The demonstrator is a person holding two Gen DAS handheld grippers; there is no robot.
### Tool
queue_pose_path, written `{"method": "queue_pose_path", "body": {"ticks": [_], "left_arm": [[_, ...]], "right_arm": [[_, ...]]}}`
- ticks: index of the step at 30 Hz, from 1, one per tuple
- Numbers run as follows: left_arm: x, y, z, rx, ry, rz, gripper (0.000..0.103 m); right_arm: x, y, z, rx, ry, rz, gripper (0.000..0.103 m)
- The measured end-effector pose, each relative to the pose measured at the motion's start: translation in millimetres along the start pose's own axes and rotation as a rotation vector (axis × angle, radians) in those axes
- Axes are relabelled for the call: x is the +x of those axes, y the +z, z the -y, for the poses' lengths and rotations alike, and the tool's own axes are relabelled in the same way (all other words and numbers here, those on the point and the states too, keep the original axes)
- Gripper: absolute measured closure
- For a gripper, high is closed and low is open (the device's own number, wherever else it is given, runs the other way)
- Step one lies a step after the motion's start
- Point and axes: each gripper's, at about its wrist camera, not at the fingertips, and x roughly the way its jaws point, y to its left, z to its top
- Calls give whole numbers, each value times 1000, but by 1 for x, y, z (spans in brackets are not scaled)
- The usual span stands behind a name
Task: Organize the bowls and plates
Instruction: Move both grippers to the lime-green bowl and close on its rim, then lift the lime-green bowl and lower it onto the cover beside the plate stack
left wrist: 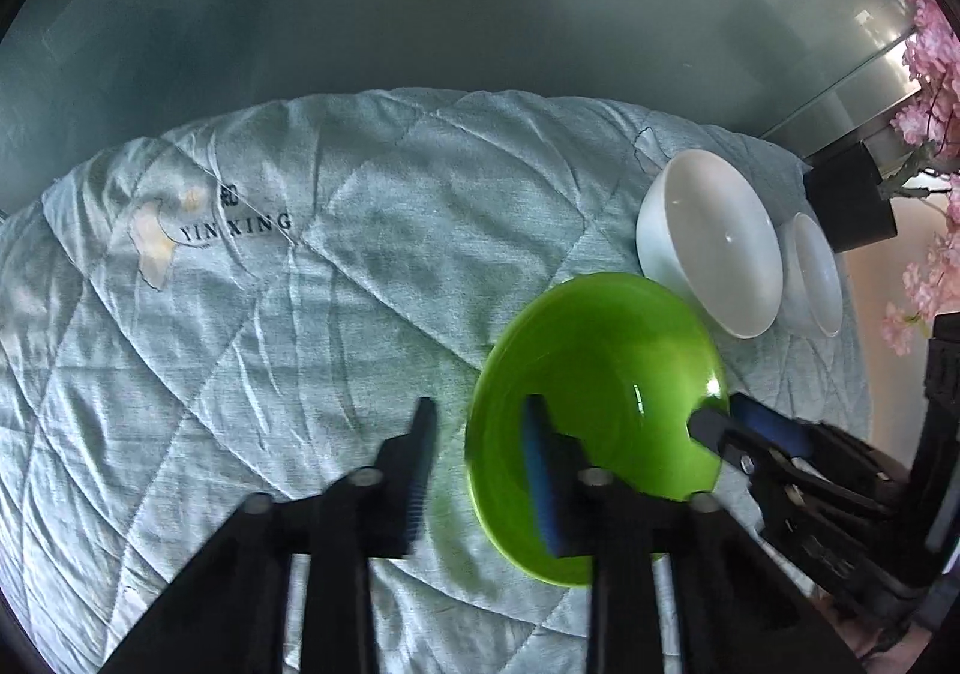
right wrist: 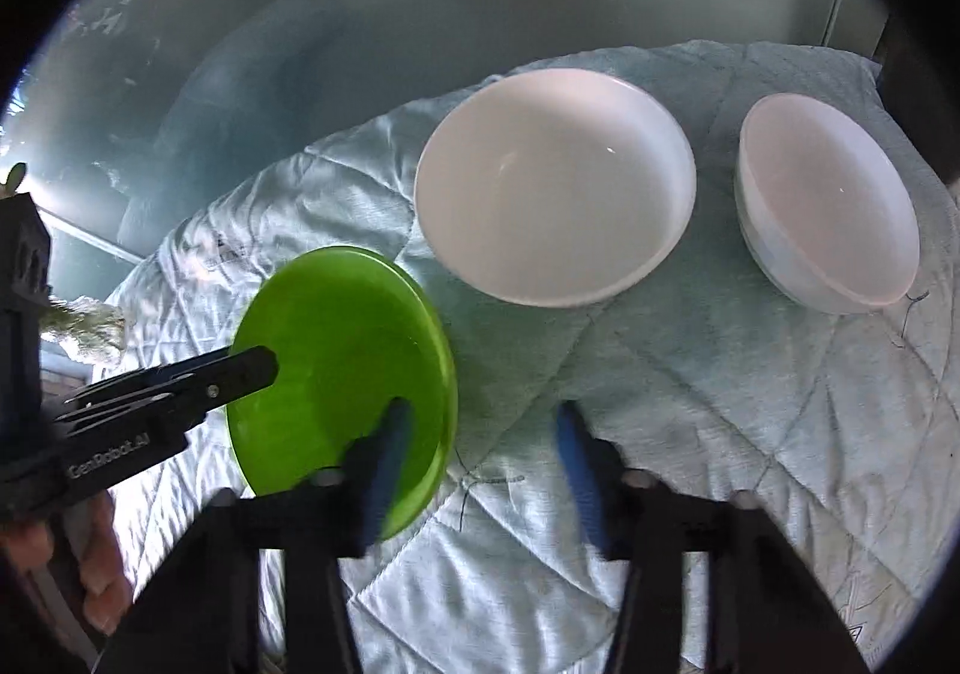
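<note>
1. The green plate is lying on the quilted cloth, between the two grippers and close in front of both cameras. It seems to be tipping slightly, but I cannot tell whether it is lifting off the cloth.
2. The left hand-held gripper is standing wide, straddling the plate's left rim. One finger is hanging over the plate's inside and the other is sitting outside it over the cloth, and neither is visibly pressing.
3. The right hand-held gripper is also gaping wide, straddling the opposite rim in the same way. Its inner finger is over the green surface and its outer finger is over the cloth.
4. The plate is round, so no long axis is guiding the grasp. The rim passing between each pair of fingers is what the next closing probably depends on.
5. The bowls are lying beyond the plate toward the right side. The large white bowl is sitting just past the plate, and the small white bowl is standing beside it, farther right and apart from it. The right hand is the nearer one to both.
6. Counting: one green plate, two white bowls, two grippers.
</note>
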Motion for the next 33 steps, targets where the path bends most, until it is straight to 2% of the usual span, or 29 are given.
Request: {"method": "queue_pose_path", "body": {"ticks": [1,4,8,12,20,24,33], "left_arm": [[1,1,-1,-5,-1,-2,88],[0,2,0,1,-25,-4,98],[6,1,11,27,10,-12,100],[7,-1,9,31,-11,-13,100],[-1,-9,16,45,15,-23,100],[-33,-17,28,62,14,51,102],[-122,-55,64,46,13,81,101]], "right_arm": [[2,1,-1,7,-1,4,87],[9,4,0,43,23,-19,96],[12,7,-6,40,-4,-17,97],[18,7,-5,51,8,-37,97],[20,6,-10,33,-11,-46,97],[2,4,-17,1,-17,-16,97],[-89,-16,-23,-32,8,70,97]]}}
